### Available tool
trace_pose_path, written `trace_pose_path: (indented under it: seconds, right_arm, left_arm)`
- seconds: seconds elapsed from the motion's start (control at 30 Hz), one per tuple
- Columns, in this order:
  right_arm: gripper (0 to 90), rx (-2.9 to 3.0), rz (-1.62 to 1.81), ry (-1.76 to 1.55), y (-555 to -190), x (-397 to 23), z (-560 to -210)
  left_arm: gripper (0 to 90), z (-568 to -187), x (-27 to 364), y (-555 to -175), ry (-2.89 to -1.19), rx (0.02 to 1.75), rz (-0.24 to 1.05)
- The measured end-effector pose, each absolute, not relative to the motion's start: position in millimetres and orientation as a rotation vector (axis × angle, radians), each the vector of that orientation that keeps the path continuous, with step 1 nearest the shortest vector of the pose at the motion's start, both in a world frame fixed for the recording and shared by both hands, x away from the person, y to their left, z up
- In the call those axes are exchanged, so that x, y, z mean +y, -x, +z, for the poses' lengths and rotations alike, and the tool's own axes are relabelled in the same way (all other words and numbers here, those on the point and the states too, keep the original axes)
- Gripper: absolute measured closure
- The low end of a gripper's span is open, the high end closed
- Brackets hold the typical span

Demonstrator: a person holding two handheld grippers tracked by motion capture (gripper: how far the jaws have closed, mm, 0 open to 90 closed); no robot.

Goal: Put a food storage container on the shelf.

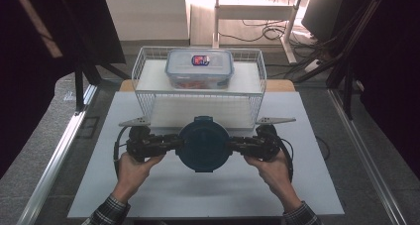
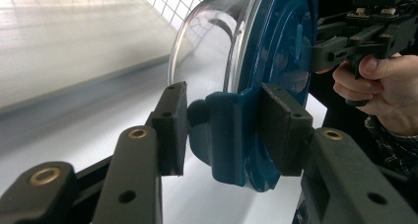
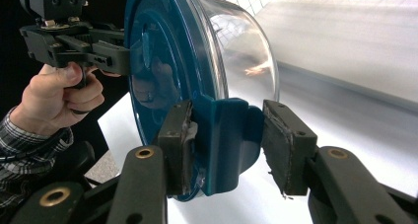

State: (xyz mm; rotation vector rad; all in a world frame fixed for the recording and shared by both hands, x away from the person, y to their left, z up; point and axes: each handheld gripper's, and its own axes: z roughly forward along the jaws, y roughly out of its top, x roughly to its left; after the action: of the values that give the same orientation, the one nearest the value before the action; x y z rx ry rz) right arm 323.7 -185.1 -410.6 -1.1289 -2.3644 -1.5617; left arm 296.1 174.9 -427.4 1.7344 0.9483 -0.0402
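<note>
Left gripper (image 1: 174, 141) is clamped half-open on the left latch tab of the round blue-lidded container (image 1: 203, 144), so the grip sits on a rigid edge. Right gripper (image 1: 234, 143) mirrors it on the opposite tab, balancing the load. Container hangs above the surface (image 1: 198, 195), lid up, just before the wire basket (image 1: 148, 98) at the far edge.

I see a round container (image 1: 203, 144) with a glossy blue plastic lid and a clear, shiny bowl that throws reflections. The left claw (image 2: 224, 130) and right claw (image 3: 226, 150) are matt black plastic with brass-coloured rivets and scuffed pads. The far basket (image 1: 148, 103) is white coated wire; the tabletop (image 1: 307, 185) looks smooth, matt white.
</note>
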Motion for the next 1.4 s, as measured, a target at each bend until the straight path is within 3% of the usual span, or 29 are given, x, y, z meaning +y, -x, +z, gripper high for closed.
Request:
trace_pose_path:
  seconds: [1.4]
  right_arm:
    - [56.6, -2.373, -1.724, 1.065, -375.4, -172.9, -326.2]
  left_arm:
    - [56.8, -338.3, 187.1, -340.8, -1.659, 0.929, 0.062]
